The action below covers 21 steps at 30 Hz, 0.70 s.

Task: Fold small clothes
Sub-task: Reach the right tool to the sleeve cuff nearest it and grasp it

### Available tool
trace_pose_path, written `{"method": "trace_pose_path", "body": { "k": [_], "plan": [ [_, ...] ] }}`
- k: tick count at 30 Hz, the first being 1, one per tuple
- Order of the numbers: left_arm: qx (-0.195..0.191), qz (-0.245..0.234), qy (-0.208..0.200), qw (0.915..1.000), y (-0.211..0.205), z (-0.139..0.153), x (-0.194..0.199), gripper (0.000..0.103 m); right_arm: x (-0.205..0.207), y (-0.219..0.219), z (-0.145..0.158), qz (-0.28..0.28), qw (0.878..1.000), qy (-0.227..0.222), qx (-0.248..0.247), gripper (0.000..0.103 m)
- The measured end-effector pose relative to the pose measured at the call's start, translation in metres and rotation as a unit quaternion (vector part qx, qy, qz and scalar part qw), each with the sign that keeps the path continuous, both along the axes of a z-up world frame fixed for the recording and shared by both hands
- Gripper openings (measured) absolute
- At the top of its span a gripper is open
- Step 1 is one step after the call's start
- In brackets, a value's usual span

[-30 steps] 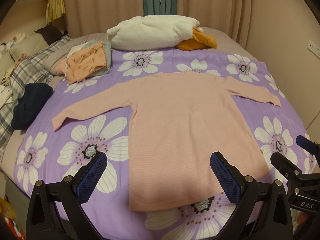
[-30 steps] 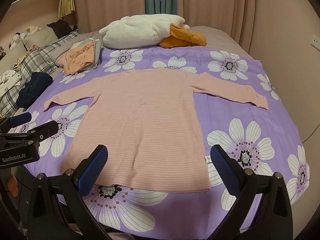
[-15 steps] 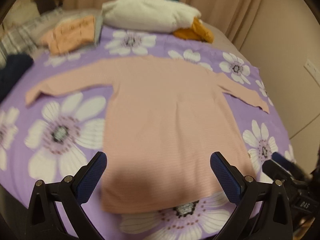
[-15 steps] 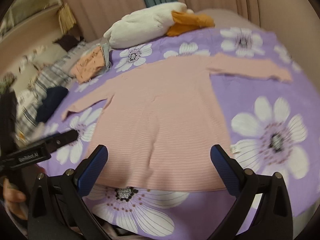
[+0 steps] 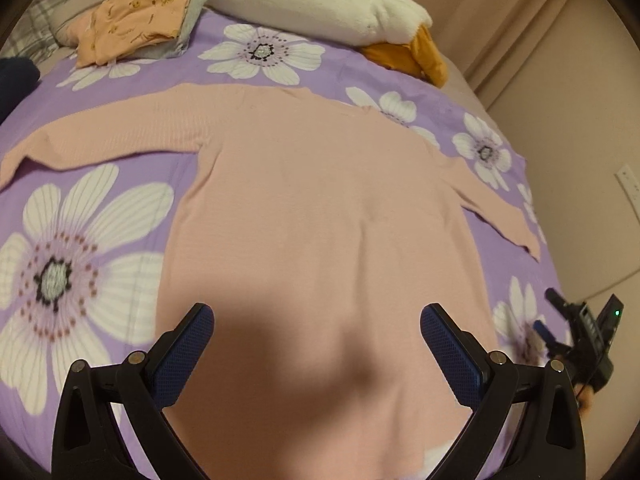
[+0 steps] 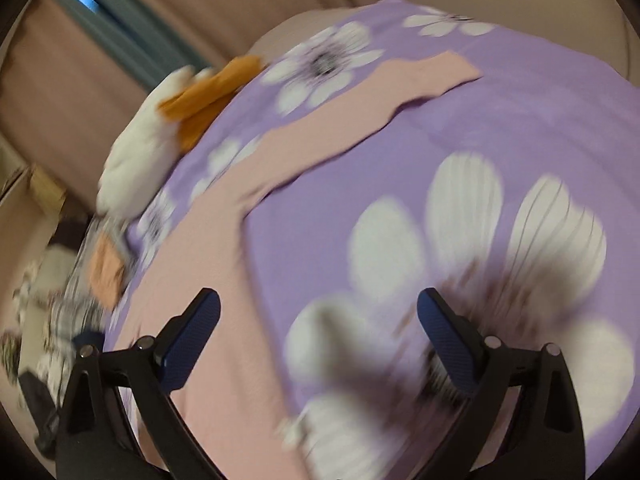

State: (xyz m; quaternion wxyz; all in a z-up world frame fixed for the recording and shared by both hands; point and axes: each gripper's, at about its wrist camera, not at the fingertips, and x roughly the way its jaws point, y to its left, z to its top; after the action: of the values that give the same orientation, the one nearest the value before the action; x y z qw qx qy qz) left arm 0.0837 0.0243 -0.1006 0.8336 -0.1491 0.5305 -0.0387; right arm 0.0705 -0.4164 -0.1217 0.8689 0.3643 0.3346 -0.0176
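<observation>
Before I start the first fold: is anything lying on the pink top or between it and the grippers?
Nothing visible: the pink top lies flat and bare on the bedspread. The left gripper, open, hangs directly over it.

The right gripper (image 6: pixel 318 320), jaws spread, hovers over the pink top's (image 6: pixel 208 280) edge on the purple floral bedspread (image 6: pixel 520 120).

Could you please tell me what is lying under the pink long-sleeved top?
The pink long-sleeved top lies flat on a purple bedspread with white flowers. The spread shows all around it; whatever part of the pattern sits beneath the top is covered.
</observation>
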Motion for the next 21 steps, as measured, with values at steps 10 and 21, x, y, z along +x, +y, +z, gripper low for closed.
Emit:
{"method": "trace_pose_path", "body": {
  "k": [10,21],
  "plan": [
    [0.008,-0.003,-0.026,0.9996,-0.012,-0.002,0.057,0.102,0.072,-0.079,-0.035,-0.067,0.995,0.007,0.071,0.081],
    [0.023,-0.003,-0.024,0.9994,-0.025,-0.011,0.092,0.102,0.108,-0.155,-0.05,-0.165,0.975,-0.026,0.149,0.038]
  ]
}}
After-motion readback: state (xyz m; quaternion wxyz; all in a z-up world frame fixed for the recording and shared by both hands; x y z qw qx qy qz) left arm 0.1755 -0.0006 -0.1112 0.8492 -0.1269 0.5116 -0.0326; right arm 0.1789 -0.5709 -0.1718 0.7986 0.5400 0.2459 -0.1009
